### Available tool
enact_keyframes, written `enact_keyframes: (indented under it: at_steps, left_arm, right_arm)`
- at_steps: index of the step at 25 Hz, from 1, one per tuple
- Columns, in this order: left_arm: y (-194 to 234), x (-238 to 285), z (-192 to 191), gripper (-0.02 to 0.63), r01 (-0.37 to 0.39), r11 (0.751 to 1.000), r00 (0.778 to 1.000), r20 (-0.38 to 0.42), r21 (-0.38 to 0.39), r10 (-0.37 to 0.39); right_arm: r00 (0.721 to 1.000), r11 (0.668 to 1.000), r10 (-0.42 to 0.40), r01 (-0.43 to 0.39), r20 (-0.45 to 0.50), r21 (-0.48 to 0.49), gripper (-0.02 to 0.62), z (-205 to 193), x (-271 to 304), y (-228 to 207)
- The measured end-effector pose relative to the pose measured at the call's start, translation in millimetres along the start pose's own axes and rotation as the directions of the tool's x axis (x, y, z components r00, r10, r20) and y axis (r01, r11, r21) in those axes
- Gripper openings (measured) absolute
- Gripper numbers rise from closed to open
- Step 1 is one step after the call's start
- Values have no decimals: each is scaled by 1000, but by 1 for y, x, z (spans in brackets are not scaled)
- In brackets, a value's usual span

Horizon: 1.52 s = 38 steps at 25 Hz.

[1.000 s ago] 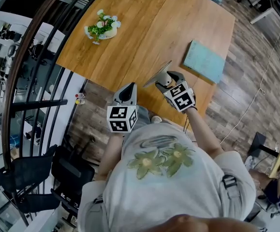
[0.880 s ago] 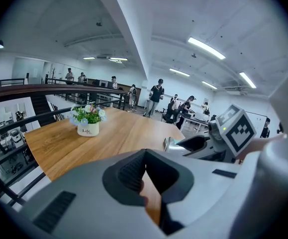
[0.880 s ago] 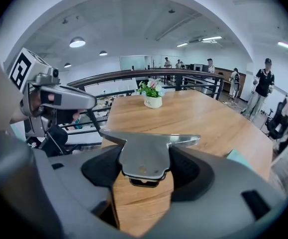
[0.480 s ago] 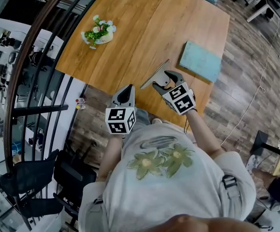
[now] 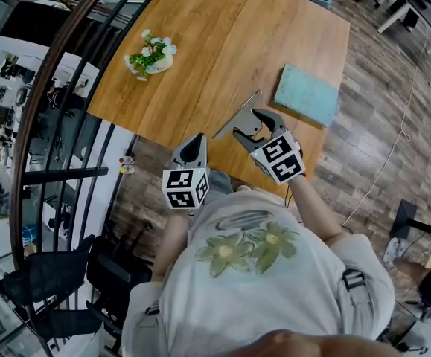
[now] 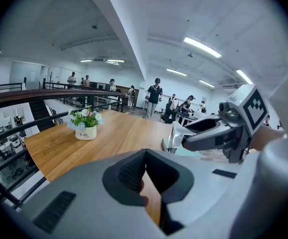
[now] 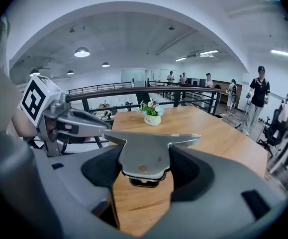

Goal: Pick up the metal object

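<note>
Hanging clenched on nothing just off the table's (image 5: 222,43) near edge, the left tongs (image 5: 196,140) look idle — one tool suffices here. The right tongs (image 5: 248,125) grip the metal object (image 5: 237,116) by its narrow stem, wide flat end outward — its lower end is buried between the pads, and whether it clears the table is unclear.

Silver metal object (image 5: 239,113), teal book (image 5: 307,95), brown table (image 5: 222,43).
</note>
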<state>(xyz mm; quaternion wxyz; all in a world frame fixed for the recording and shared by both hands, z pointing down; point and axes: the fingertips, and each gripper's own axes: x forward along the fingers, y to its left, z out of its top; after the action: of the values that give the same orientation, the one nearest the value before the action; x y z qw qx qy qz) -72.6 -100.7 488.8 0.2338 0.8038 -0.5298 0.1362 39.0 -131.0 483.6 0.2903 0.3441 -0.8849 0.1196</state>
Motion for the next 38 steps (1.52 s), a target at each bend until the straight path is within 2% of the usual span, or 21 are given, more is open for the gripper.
enact_keyframes:
  at_steps: [4,22,38]
  left_arm:
    - [1,-3,1,14,-7,1000,1000,6,1,7]
    - [-12,-11,9,14,4,1000,999,35,10,-4]
    - [-20,-3,11,14,12,1000,999,32,17,-13]
  right_arm:
    - [999,1000,-7,7,40,-10,288,9,-7,2]
    - [994,1000,-12,14,113,-24,288,30,-43,6]
    - [991,1000,-19,20,131,-5,288,34,-48,1]
